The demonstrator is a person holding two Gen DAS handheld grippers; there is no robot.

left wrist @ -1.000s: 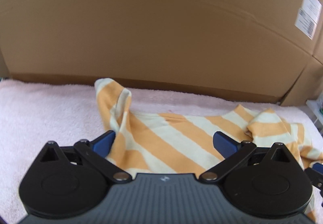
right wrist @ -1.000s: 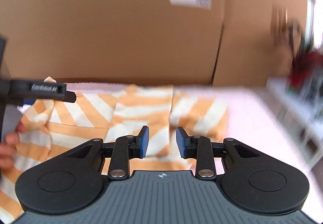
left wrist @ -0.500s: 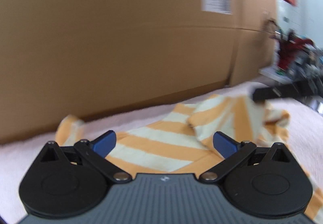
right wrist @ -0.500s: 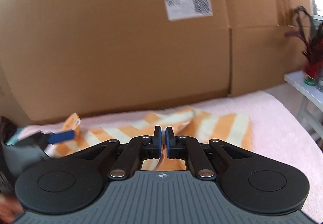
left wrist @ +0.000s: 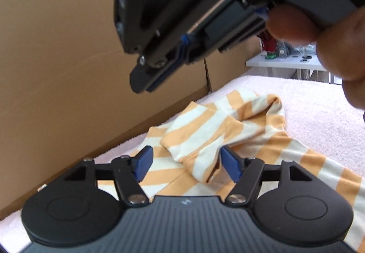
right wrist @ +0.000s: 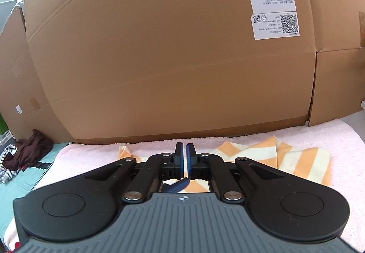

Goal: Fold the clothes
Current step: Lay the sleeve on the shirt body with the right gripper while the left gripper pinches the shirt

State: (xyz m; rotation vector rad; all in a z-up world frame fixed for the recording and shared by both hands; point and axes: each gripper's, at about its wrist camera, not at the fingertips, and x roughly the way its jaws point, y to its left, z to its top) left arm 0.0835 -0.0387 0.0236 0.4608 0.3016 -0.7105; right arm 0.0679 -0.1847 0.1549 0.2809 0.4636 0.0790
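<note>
1. Lying rumpled on the pink towel-covered table (left wrist: 314, 102), the orange-and-cream striped shirt (left wrist: 219, 129) has one bunched fold rising between the blue pads of the left claw (left wrist: 186, 162), which are spread wide, gripping nothing.
2. Big brown cardboard box (right wrist: 171, 59) behind carries a white shipping label (right wrist: 272, 9) with QR codes; print too small to read.
3. Right claw (right wrist: 184, 158) hangs high, pads nearly together with a slim gap; I cannot tell if cloth is pinched.
4. Bare fingers (left wrist: 294, 22) wrap its handle.
</note>
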